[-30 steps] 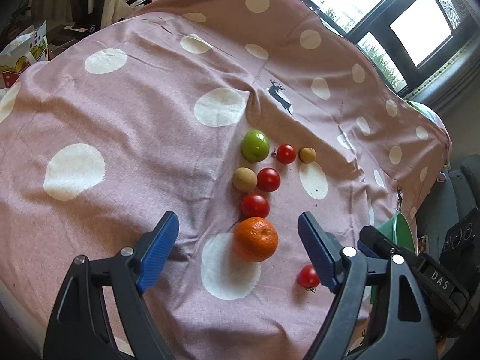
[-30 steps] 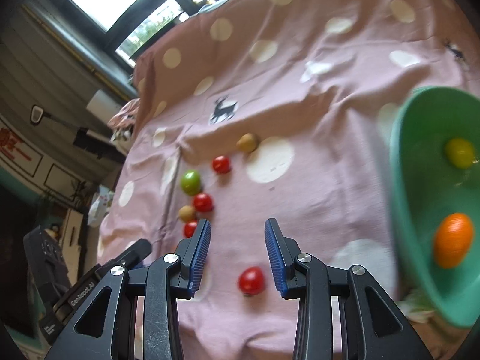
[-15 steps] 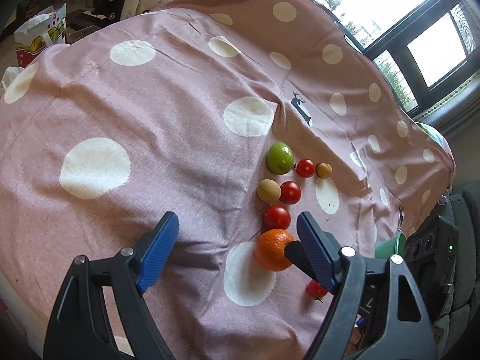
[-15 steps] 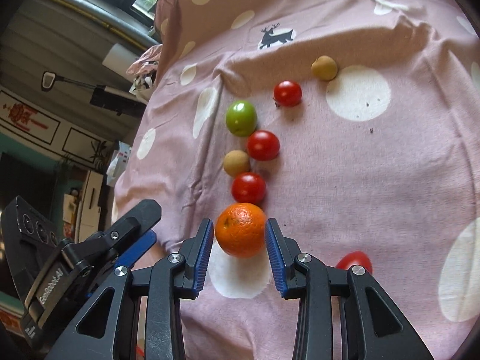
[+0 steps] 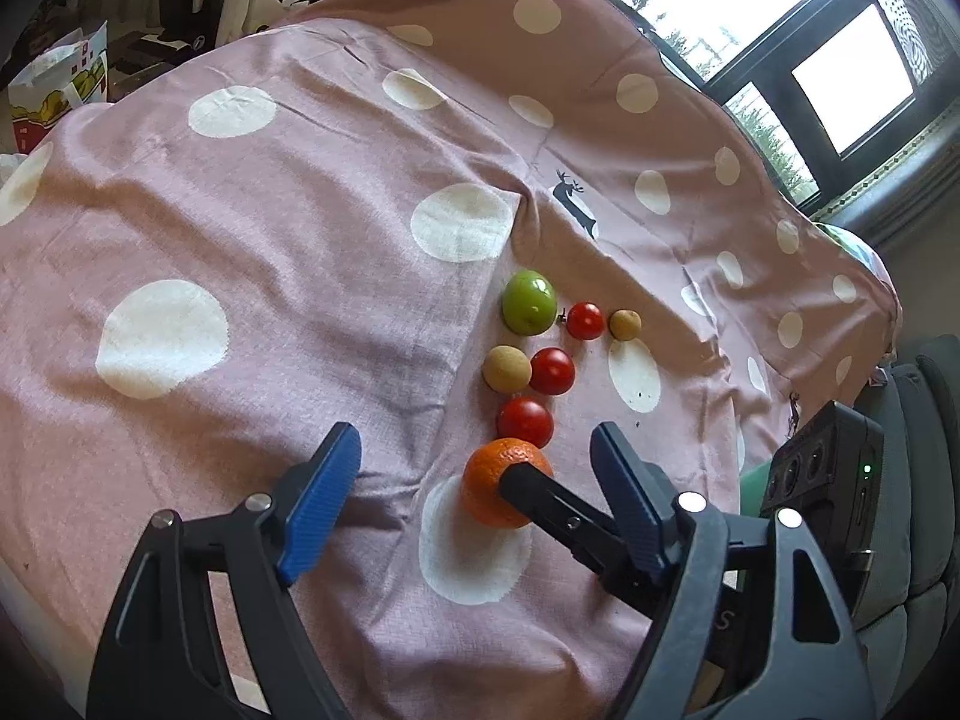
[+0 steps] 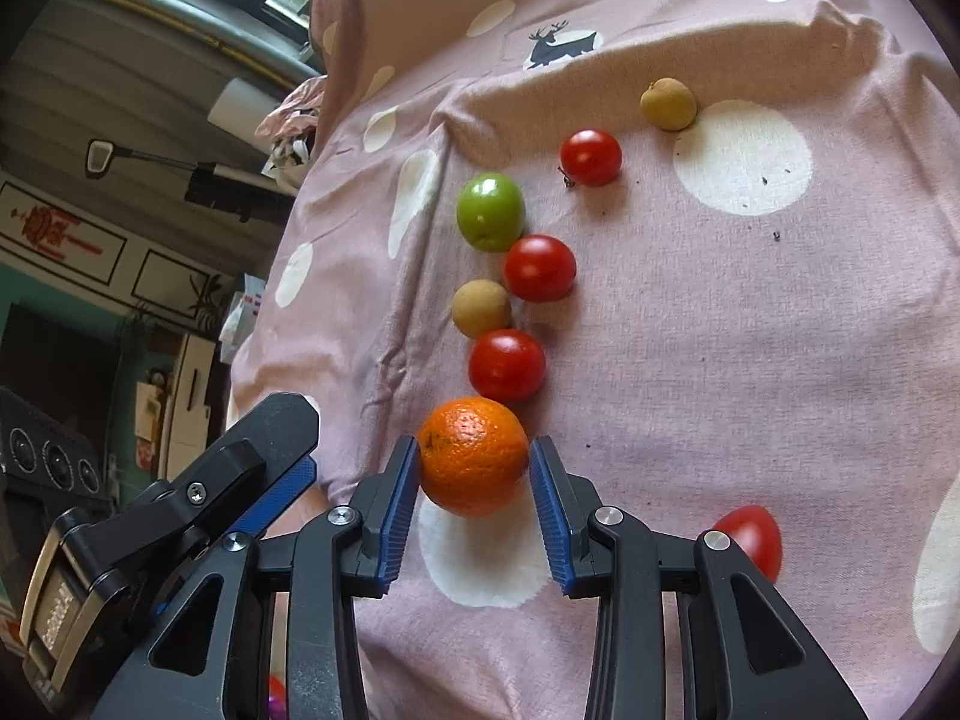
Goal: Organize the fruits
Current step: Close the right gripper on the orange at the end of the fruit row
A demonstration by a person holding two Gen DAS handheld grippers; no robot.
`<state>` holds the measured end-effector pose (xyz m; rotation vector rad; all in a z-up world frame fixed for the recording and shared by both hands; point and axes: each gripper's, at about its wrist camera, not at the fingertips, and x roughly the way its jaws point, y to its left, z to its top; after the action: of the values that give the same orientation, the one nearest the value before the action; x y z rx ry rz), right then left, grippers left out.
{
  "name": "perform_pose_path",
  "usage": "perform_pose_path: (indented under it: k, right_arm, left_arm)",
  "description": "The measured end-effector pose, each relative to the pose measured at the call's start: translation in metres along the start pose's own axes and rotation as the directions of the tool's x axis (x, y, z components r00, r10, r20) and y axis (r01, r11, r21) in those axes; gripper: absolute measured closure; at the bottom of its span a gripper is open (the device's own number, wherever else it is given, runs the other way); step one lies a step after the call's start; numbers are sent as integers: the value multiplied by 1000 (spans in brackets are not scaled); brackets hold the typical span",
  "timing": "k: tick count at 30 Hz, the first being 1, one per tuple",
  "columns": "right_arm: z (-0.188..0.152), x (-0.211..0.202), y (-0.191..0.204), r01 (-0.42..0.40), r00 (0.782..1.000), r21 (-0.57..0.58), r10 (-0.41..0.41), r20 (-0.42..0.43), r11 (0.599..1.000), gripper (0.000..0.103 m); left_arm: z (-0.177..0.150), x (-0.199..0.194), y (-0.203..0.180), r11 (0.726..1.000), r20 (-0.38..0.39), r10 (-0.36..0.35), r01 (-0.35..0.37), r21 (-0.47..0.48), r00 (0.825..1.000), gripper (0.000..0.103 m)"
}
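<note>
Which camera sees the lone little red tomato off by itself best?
The right wrist view. There the lone tomato shows at the lower right, partly behind the right tongs, which straddle the orange. In the left wrist view I cannot find it; the tongs' arms cover that spot.

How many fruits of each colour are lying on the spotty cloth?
Red: 4
Brownish-tan: 2
Green: 1
Orange: 1
Total: 8
</note>
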<state>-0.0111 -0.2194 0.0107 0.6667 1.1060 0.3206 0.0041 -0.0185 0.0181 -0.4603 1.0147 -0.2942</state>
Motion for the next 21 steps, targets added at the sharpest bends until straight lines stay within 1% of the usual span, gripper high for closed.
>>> perform_pose_path:
  k: [4, 6, 9, 12, 15, 21]
  right_arm:
    - [1, 5, -5, -47, 999, 32, 48, -26, 998, 65]
    - [1, 1, -7, -35, 999, 41, 36, -14, 999, 65]
    - [1, -13, -13, 3, 1000, 50, -4, 21, 999, 66]
    - [2, -22, -26, 1, 1000, 94, -4, 24, 996, 67]
    - [3, -29, -37, 6, 999, 132, -10, 32, 991, 67]
    - [4, -36, -48, 8, 999, 176, -16, 47, 984, 67]
  left_arm:
    - [-1, 1, 1, 1000, -3, 0, 0, -2, 1000, 27]
    - [-1, 1, 1, 1000, -5, -6, 6, -3, 1000, 27]
    - [-2, 1, -2, 1000, -7, -23, 23, 1, 1000, 28]
    - [-4, 1, -7, 999, -9, -37, 37, 19, 999, 29]
    - [-7, 4, -14, 998, -20, -41, 42, 46, 999, 35]
    - [-16, 8, -32, 991, -42, -71, 76, 114, 997, 43]
